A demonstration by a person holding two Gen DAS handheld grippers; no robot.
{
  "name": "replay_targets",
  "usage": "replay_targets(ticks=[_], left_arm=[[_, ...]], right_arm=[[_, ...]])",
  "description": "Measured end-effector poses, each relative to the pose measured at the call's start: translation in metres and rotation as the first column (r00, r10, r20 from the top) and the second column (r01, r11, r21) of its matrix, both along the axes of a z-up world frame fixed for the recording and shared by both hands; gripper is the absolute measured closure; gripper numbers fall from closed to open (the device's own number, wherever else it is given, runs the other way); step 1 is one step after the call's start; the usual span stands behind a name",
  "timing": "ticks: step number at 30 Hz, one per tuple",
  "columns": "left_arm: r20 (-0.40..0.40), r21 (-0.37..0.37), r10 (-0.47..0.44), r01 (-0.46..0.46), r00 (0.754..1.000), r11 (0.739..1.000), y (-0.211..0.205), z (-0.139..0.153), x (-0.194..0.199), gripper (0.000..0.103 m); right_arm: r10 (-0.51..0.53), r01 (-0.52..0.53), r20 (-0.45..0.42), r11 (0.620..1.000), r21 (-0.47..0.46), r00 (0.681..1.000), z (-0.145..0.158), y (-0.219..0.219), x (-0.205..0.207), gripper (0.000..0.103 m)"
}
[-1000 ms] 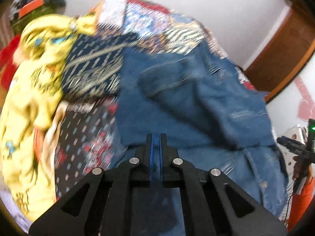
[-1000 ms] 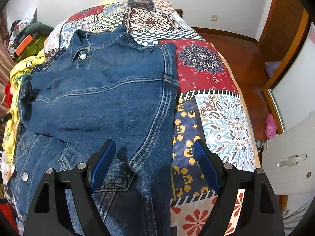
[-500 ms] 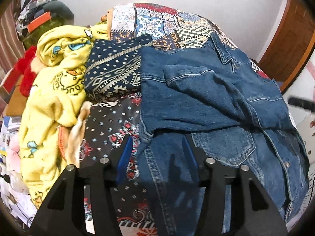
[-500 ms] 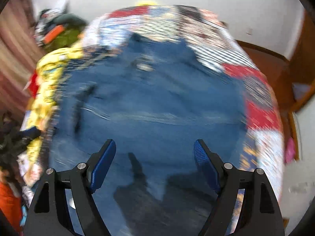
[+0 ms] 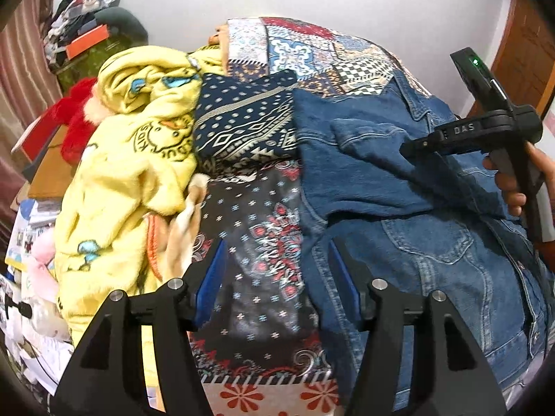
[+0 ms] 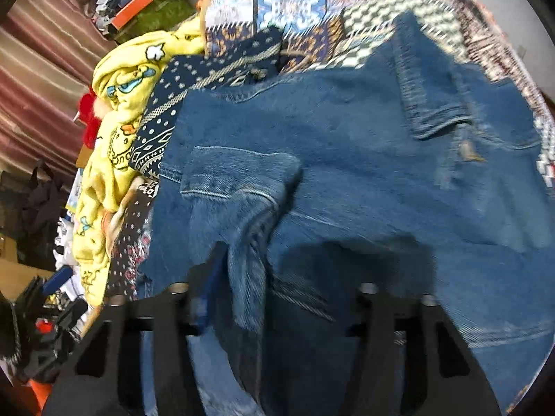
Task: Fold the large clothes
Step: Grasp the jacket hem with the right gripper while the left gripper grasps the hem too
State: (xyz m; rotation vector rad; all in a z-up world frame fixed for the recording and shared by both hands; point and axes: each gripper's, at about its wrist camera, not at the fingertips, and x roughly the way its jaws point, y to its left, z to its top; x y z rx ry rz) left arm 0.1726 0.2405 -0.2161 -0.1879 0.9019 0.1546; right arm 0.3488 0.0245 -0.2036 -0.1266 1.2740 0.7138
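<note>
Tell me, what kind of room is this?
Most likely a bedroom: a denim jacket lies on a bed with a patchwork bedspread, beside a yellow cartoon blanket, with a wooden door and clutter at the sides.

Denim jacket (image 6: 347, 159) (blurred) covers patchwork bedspread (image 6: 298, 3).

blue denim jacket (image 5: 399, 180) lies spread on the bed, one sleeve folded across its body. chest pocket and buttons face up. its left edge lies at the left gripper's right finger (image 5: 341, 287). in the right wrist view, blurry denim fills the space ahead of both fingers.
</note>
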Motion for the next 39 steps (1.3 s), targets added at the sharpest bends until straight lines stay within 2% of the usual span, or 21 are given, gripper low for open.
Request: replay_targets(ticks=[1, 3, 6, 10, 13, 18, 21, 25, 30, 31, 35, 39], left_arm=[[-0.002, -0.007, 0.011, -0.011, 1.0, 1.0, 0.004, -0.002, -0.001, 0.044], [-0.009, -0.018, 0.036, -0.036, 0.999, 0.999, 0.011, -0.005, -0.004, 0.044], [-0.003, -0.024, 0.06, -0.061, 0.998, 0.998, 0.017, -0.004, -0.01, 0.044], [0.02, -0.024, 0.082, -0.081, 0.996, 0.996, 0.02, 0.004, -0.016, 0.044], [0.037, -0.027, 0.089, -0.088, 0.995, 0.996, 0.019, 0.012, -0.019, 0.044], [0.056, 0.0, 0.078, -0.078, 0.995, 0.997, 0.011, 0.025, -0.022, 0.044], [0.063, 0.008, 0.063, -0.064, 0.996, 0.998, 0.005, 0.032, -0.02, 0.043], [0.074, 0.009, 0.039, -0.04, 0.997, 0.999, -0.004, 0.039, -0.007, 0.038], [0.083, 0.005, -0.003, 0.003, 0.997, 1.0, -0.014, 0.048, 0.031, 0.038], [0.086, 0.001, -0.01, 0.01, 0.996, 1.0, -0.015, 0.049, 0.04, 0.038], [0.08, -0.05, -0.033, 0.037, 0.996, 0.998, -0.012, 0.048, 0.082, 0.037], [0.036, -0.132, -0.026, 0.03, 0.999, 0.991, 0.005, 0.032, 0.127, 0.037]], right_arm=[[-0.009, 0.009, -0.004, 1.0, 0.009, 1.0, -0.002, 0.003, 0.0, 0.07], [-0.015, 0.015, -0.005, 0.999, 0.03, 1.0, 0.001, 0.008, -0.002, 0.089], [-0.004, 0.002, 0.05, 1.0, 0.027, 0.999, 0.014, 0.013, -0.014, 0.091], [0.104, -0.107, 0.097, 0.994, 0.029, 0.99, 0.029, 0.026, -0.04, 0.092], [0.186, -0.185, 0.104, 0.983, -0.015, 0.977, 0.028, 0.039, -0.065, 0.09], [0.262, -0.258, 0.064, 0.964, -0.071, 0.963, 0.01, 0.049, -0.09, 0.081], [0.267, -0.267, -0.015, 0.962, -0.058, 0.964, 0.002, 0.046, -0.091, 0.076], [0.234, -0.234, 0.011, 0.972, -0.038, 0.972, 0.02, 0.027, -0.089, 0.074], [0.117, -0.116, 0.153, 0.993, -0.015, 0.981, 0.06, -0.035, -0.072, 0.05], [0.083, -0.082, 0.185, 0.997, -0.013, 0.979, 0.068, -0.051, -0.066, 0.048], [-0.072, 0.079, 0.274, 0.997, -0.015, 0.959, 0.087, -0.118, -0.039, 0.04], [-0.215, 0.238, 0.314, 0.971, -0.035, 0.925, 0.085, -0.18, -0.009, 0.038]])
